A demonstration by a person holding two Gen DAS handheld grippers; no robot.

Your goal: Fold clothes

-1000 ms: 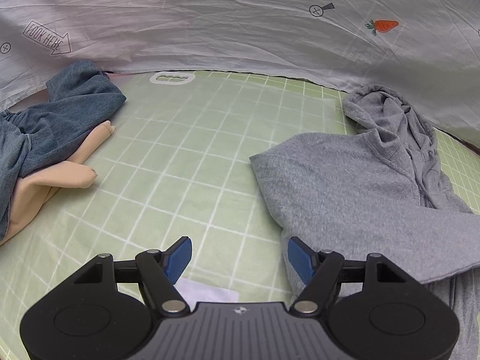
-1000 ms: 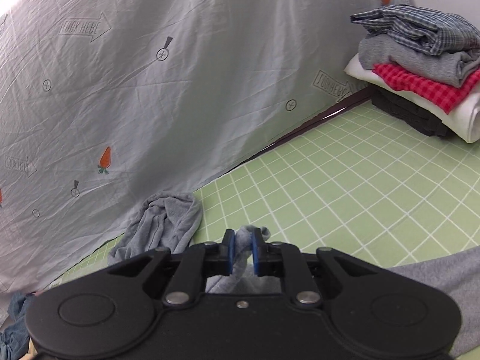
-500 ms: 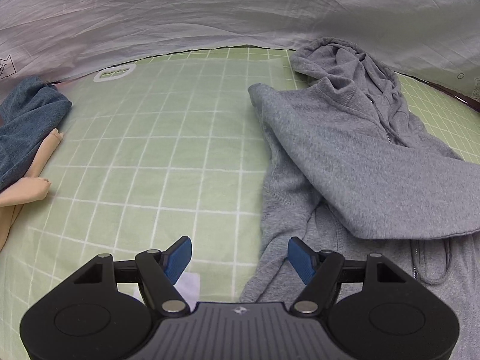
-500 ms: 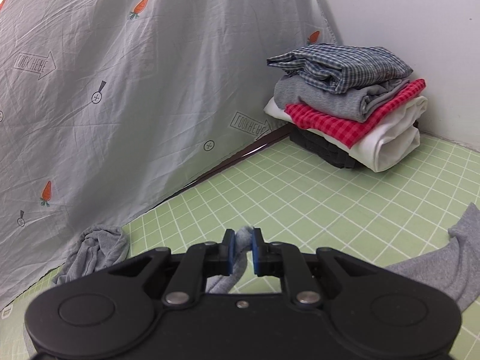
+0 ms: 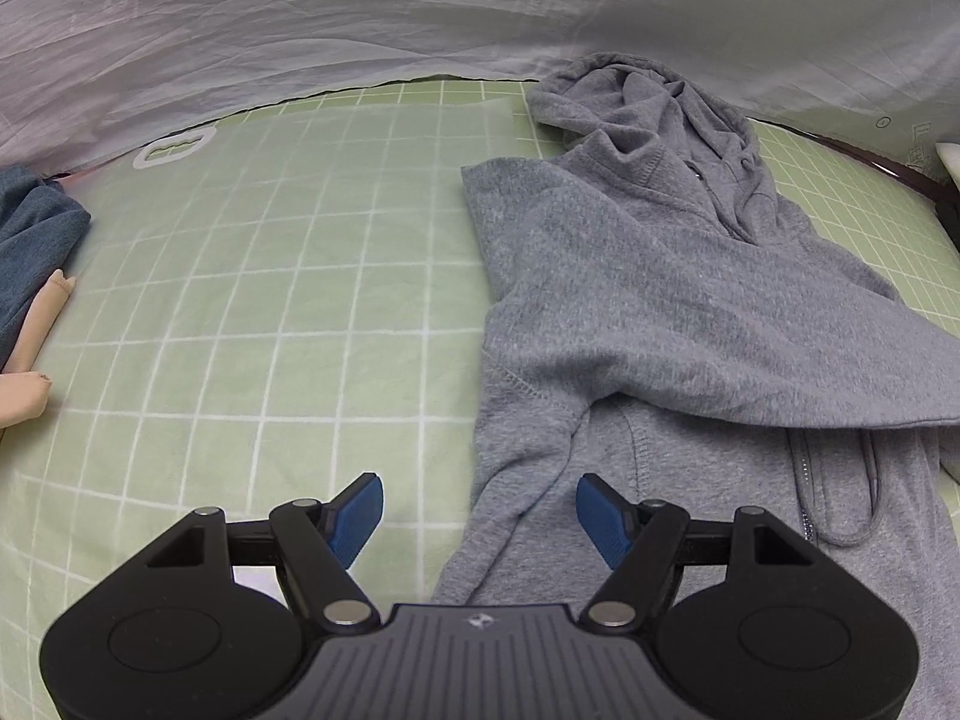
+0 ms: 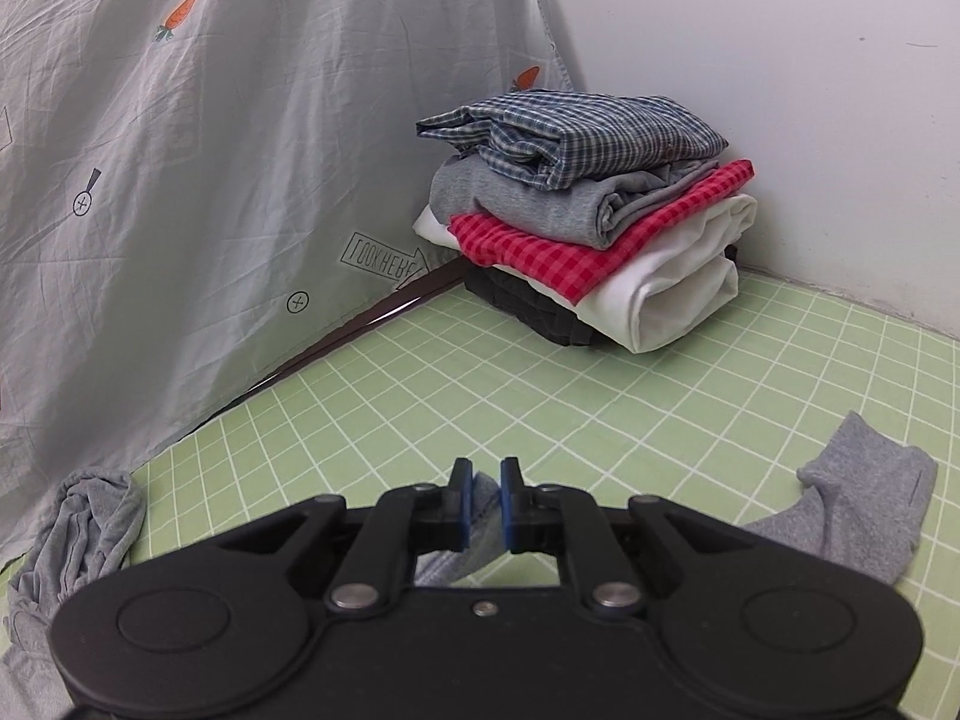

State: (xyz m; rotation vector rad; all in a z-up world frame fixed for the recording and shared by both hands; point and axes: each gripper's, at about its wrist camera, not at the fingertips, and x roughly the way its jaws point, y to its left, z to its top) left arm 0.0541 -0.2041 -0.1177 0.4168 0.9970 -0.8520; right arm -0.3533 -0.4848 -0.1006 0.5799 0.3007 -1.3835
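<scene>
Lying across the right half of the left wrist view, the grey hoodie (image 5: 648,300) is spread on the green grid mat (image 5: 270,312), its hood bunched near the upper middle of the frame and one sleeve folded across the body toward the right edge. A second ago this garment filled only the right side of that view; now it sits nearer the centre and its lower left hem runs down between the blue pads — so the left hand has come closer and lower over it. In my judgement this prepares a grasp on that hem for the next fold.

The left gripper (image 5: 480,510) has its jaws wide apart and holds nothing; the hem lies below the gap, and I cannot tell whether a pad touches it.

The right gripper (image 6: 485,501) is at the bottom centre of the right wrist view. Its jaws are closing, with a pinch of grey fabric between them, and the pads press on it. Compared with a second ago, this view has swung toward the corner, so the stack of folded clothes (image 6: 588,210) now stands in the upper middle, and a grey cuff (image 6: 864,498) shows at the lower right — the sleeve seems to be pulled outward.

At the left edge of the left wrist view lie a blue garment (image 5: 30,240) and a beige one (image 5: 24,372), still unfolded.
</scene>
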